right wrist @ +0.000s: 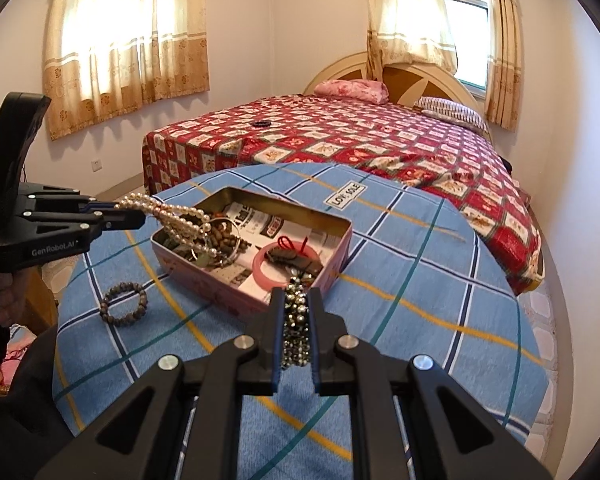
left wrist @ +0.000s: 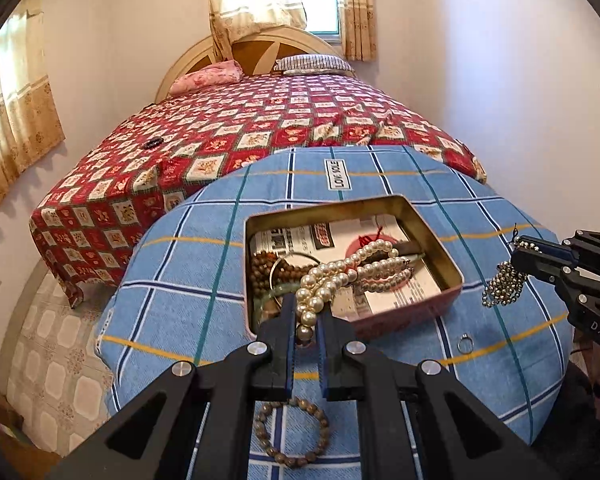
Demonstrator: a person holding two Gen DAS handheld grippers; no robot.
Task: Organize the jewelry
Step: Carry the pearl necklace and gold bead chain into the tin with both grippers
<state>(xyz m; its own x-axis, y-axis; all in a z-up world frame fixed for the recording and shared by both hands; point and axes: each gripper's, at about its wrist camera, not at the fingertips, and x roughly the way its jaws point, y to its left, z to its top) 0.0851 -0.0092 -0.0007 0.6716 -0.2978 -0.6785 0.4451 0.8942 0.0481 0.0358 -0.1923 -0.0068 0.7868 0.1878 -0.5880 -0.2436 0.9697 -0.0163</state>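
Note:
An open tin box (left wrist: 452,276) (right wrist: 342,220) lined with newspaper sits on the blue checked tablecloth (left wrist: 204,304) and holds brown beads, a pink bangle (right wrist: 260,270) and other jewelry. My left gripper (left wrist: 306,312) (right wrist: 118,210) is shut on a pearl necklace (left wrist: 356,270) (right wrist: 172,210) that trails into the box. My right gripper (right wrist: 296,300) (left wrist: 518,250) is shut on a silver bead strand (right wrist: 296,328) (left wrist: 504,284), held above the cloth just right of the box.
A brown bead bracelet (left wrist: 290,432) (right wrist: 123,304) and a small silver ring (left wrist: 465,345) lie on the cloth near the box. Behind the table stands a bed with a red patterned cover (left wrist: 260,128) (right wrist: 360,140); a dark bracelet (left wrist: 152,143) lies on it.

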